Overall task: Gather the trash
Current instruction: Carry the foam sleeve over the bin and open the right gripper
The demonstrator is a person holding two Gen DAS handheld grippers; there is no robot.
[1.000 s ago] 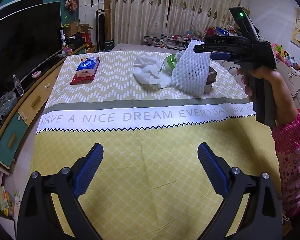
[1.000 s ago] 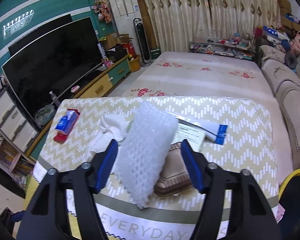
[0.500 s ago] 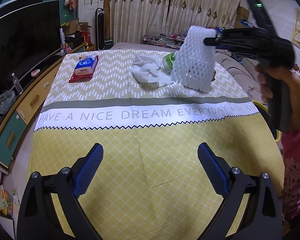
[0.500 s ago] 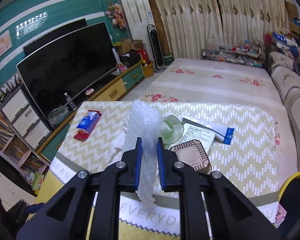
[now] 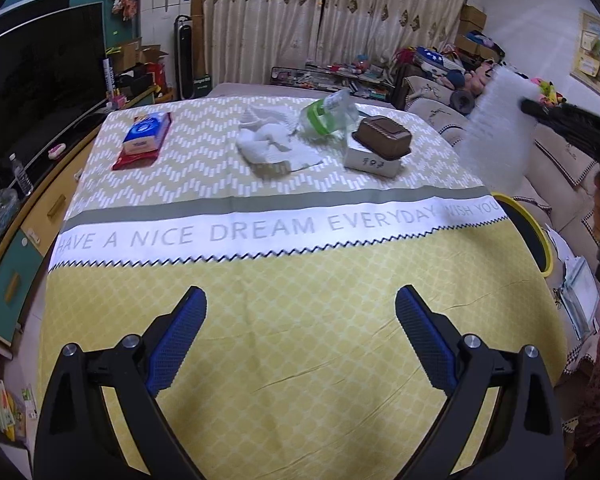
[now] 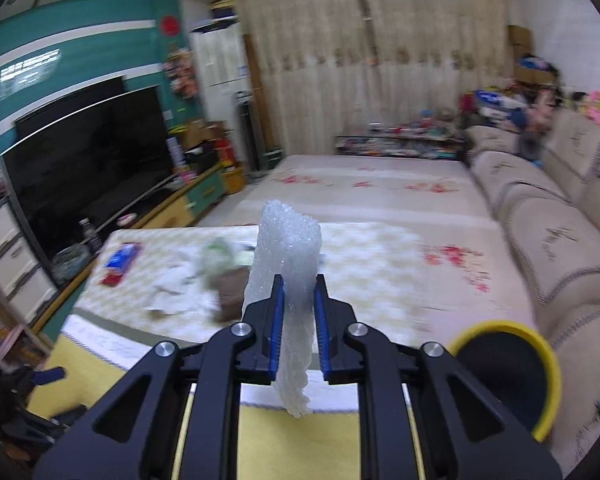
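Observation:
My right gripper (image 6: 298, 284) is shut on a white foam net sleeve (image 6: 290, 248), which hangs squeezed between the blue pads above the table's right side. From the left wrist view the same foam net sleeve (image 5: 500, 128) shows blurred at the far right, off the table's edge, near the yellow-rimmed black bin (image 5: 528, 232). My left gripper (image 5: 300, 312) stands open over the yellow front part of the tablecloth (image 5: 260, 320), holding nothing. At the far end of the table lie white crumpled tissue (image 5: 272, 140), a crushed clear bottle with a green label (image 5: 328, 114) and a brown tray (image 5: 382, 136) on a white box.
A red and blue tissue pack (image 5: 144, 140) lies at the table's far left. The yellow-rimmed bin (image 6: 504, 372) stands low at the right of the table, beside a beige sofa (image 6: 560, 232). A TV (image 6: 88, 152) and low cabinet run along the left.
The right gripper closed on the foam net sleeve, lifted it off the table and carried it right, toward the bin. The brown tray and box behind it are now uncovered. My left gripper stayed still.

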